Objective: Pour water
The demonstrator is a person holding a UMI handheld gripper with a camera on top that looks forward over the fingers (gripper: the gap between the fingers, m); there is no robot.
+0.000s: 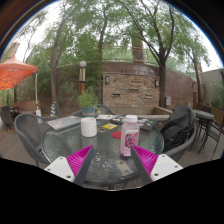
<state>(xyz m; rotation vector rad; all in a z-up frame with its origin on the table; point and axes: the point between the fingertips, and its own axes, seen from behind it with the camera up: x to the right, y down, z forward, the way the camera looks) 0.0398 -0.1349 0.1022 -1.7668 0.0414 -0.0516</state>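
Note:
A clear water bottle (pixel 129 134) with a pink label and a white cap stands upright on the round glass table (pixel 105 165), just ahead of my right finger. A white cup (pixel 89 127) stands to its left, farther back. My gripper (pixel 113 158) is open, its magenta pads (pixel 80 157) spread wide over the near part of the table with nothing between them. The bottle is apart from both fingers.
Small red and yellow items (pixel 113 129) lie between the cup and the bottle. A dark bag (pixel 178 128) sits on a chair at the right, a metal chair (pixel 30 132) at the left. An orange umbrella (pixel 14 73) and a stone wall (pixel 130 90) stand beyond.

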